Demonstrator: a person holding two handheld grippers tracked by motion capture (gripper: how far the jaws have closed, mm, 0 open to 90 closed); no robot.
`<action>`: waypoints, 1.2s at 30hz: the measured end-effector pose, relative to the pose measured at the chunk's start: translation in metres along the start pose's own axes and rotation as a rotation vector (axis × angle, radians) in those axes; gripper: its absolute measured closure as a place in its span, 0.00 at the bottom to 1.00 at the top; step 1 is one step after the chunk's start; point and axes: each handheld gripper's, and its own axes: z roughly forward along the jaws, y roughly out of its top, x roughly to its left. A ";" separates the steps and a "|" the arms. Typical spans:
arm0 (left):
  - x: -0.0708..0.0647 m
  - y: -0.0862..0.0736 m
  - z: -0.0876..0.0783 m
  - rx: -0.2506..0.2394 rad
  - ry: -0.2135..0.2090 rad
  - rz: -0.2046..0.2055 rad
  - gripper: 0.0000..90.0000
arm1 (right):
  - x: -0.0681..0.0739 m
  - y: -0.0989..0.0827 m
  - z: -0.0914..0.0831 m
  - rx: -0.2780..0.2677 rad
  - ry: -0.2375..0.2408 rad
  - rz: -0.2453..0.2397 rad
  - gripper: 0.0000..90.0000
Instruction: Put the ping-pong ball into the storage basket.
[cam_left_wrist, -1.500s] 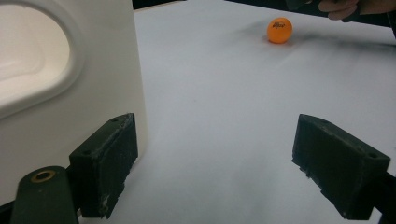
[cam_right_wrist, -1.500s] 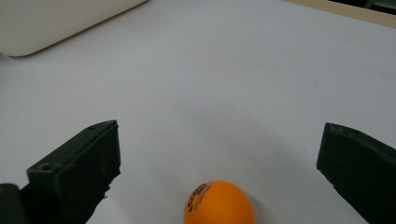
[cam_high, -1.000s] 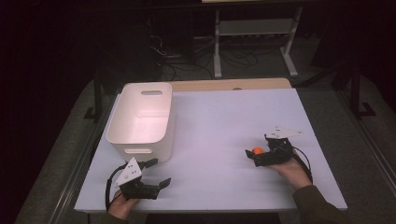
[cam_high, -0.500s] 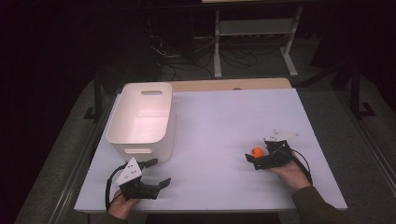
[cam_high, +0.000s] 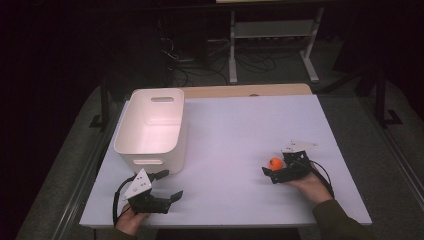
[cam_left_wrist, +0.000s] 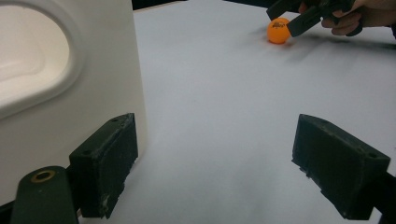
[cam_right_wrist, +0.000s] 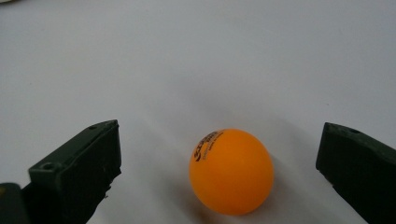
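The counter (cam_high: 235, 130) lies bare across its middle and far right, so a hand could cross there freely. The white tub (cam_high: 152, 127) blocks the left side, its wall just beside one of the left gripper's (cam_high: 162, 187) fingers (cam_left_wrist: 105, 168). The orange ball (cam_right_wrist: 231, 170) sits between the right gripper's (cam_high: 272, 170) spread fingers (cam_right_wrist: 77, 170), with room on both sides.

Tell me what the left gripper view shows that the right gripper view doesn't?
The left gripper view alone has the white bin beside its open jaws, and farther off the right gripper reaching for the ball. The right gripper view alone brings the black print on the ball close, between its own open jaws. Both show the orange ball resting on the white table.
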 end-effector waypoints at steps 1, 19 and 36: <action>0.000 0.000 0.000 0.000 0.000 0.000 0.16 | 0.000 0.000 0.001 0.007 0.000 0.002 0.00; 0.000 0.000 0.000 0.003 0.002 0.004 0.16 | 0.001 -0.003 0.006 0.062 0.008 -0.011 0.00; 0.000 0.000 0.000 0.003 0.002 0.004 0.16 | 0.002 -0.004 0.007 0.090 0.002 -0.016 0.06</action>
